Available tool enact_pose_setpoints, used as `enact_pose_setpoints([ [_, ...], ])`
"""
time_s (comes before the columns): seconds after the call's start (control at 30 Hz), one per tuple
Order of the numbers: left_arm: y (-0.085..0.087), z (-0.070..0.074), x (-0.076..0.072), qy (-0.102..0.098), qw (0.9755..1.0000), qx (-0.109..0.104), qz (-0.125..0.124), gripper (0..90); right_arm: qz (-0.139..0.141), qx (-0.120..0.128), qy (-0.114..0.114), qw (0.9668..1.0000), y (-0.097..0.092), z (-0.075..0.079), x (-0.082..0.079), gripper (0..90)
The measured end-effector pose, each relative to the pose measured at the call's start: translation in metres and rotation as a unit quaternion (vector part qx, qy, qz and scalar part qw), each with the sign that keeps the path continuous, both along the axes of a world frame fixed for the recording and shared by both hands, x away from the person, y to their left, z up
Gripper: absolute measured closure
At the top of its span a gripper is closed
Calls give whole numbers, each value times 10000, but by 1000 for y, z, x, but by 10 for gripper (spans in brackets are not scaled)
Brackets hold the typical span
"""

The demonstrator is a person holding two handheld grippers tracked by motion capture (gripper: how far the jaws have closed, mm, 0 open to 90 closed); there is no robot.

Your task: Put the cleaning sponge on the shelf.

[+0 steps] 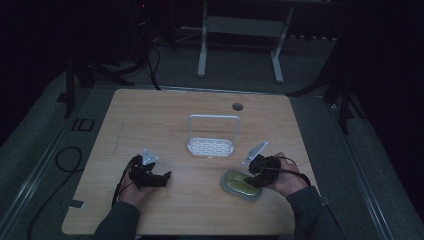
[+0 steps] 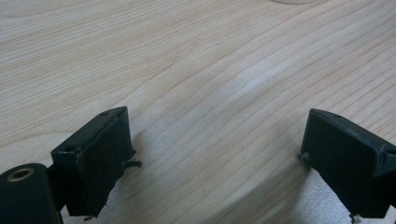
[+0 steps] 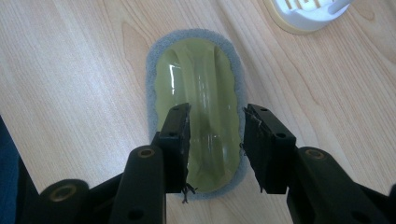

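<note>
Right gripper point(image 3: 215, 140) jaws straddling green scrubber point(image 3: 198, 88), contact unclear, near end hidden. Left gripper point(image 2: 215, 149) spread over bare table point(image 2: 196, 70). No writing legible.

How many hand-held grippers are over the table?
2. The left hand-held gripper is over bare wood near the table's front left. The right hand-held gripper is at the front right, its jaws straddling the green scrubber.
</note>
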State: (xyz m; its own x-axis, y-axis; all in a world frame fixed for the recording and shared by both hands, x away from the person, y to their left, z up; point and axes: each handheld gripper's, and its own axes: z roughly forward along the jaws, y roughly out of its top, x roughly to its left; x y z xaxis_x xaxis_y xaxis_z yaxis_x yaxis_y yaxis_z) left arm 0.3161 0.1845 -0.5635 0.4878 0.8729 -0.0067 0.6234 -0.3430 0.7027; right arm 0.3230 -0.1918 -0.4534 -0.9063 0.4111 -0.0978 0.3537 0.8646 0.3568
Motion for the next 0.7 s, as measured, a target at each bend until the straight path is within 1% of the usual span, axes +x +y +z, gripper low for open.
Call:
enact_pose_setpoints([
  [0.7,0,0,0,-3,10000,-1,2,87,116,-207,212,9995,6,-3,5,604],
])
